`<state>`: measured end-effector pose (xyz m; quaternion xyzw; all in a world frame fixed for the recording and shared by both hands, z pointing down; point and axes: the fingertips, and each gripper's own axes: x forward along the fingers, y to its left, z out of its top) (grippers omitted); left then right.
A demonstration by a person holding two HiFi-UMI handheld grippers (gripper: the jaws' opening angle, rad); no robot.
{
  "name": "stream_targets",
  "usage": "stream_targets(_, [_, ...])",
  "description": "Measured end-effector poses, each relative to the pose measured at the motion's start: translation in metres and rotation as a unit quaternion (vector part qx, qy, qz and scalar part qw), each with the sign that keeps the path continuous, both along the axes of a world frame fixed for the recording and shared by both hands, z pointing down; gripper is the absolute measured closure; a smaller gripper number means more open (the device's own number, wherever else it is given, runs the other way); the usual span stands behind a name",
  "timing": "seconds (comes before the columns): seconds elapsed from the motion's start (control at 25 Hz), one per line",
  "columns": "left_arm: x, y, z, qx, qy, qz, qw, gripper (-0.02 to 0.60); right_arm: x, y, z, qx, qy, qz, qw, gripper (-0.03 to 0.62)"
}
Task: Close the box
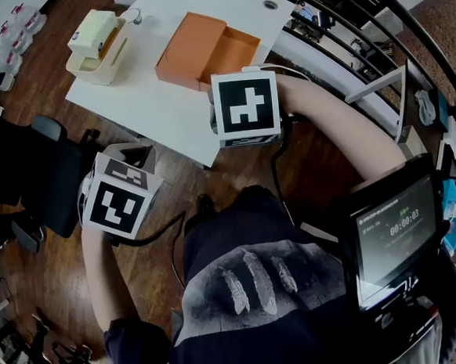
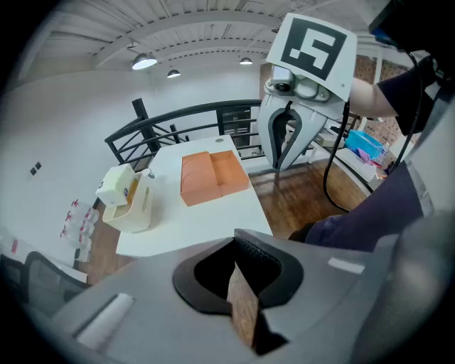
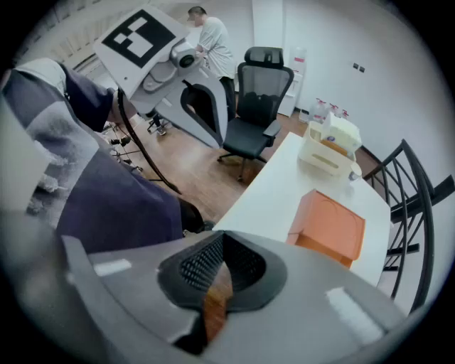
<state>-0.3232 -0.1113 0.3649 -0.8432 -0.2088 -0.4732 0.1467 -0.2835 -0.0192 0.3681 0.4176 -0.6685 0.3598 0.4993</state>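
While orange cardboard box (image 1: 202, 50) lies open, smooth white tabletop (image 1: 150, 97) bears it.

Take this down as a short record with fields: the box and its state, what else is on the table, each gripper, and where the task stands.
box: orange box, open; a hollow tray part lies exposed beside a solid-topped part
surface: white table
also on table: cream container, apart from the box
left gripper: jaws together, nothing between them, held off the table over the wood floor
right gripper: jaws together, nothing between them, near the table's edge, not touching the box
task status: box not yet closed
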Motion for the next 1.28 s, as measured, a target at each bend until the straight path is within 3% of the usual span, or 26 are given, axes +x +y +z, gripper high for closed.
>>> stream_targets(0.28, [0.079, 0.036, 0.011, 0.004, -0.024, -0.038, 0.9990, 0.566, 0.089, 0.035, 0.005, 0.005, -0.005, -0.040, 0.999, 0.591])
stream_targets(0.44, [0.120, 0.064, 0.022, 0.009, -0.052, -0.093, 0.9943, 0.566, 0.137, 0.065, 0.007, 0.003, -0.017, -0.103, 0.994, 0.591])
stream_targets(0.64, [0.160, 0.104, 0.025, -0.015, -0.068, -0.178, 0.9816, 0.566, 0.194, 0.088, 0.006, -0.023, -0.009, -0.210, 0.977, 0.591])
stream_targets(0.8, [0.185, 0.112, 0.033, -0.024, -0.082, -0.175, 0.9808, 0.566, 0.219, 0.086, 0.009, -0.033, -0.020, -0.229, 0.973, 0.591])
stream_targets(1.12, [0.232, 0.097, 0.040, -0.030, -0.075, -0.199, 0.9767, 0.566, 0.268, 0.068, 0.009, -0.066, -0.012, -0.268, 0.961, 0.591])
stream_targets(1.28, [0.243, 0.101, 0.031, -0.036, -0.085, -0.245, 0.9652, 0.566, 0.286, 0.064, 0.006, -0.070, -0.023, -0.312, 0.947, 0.591])
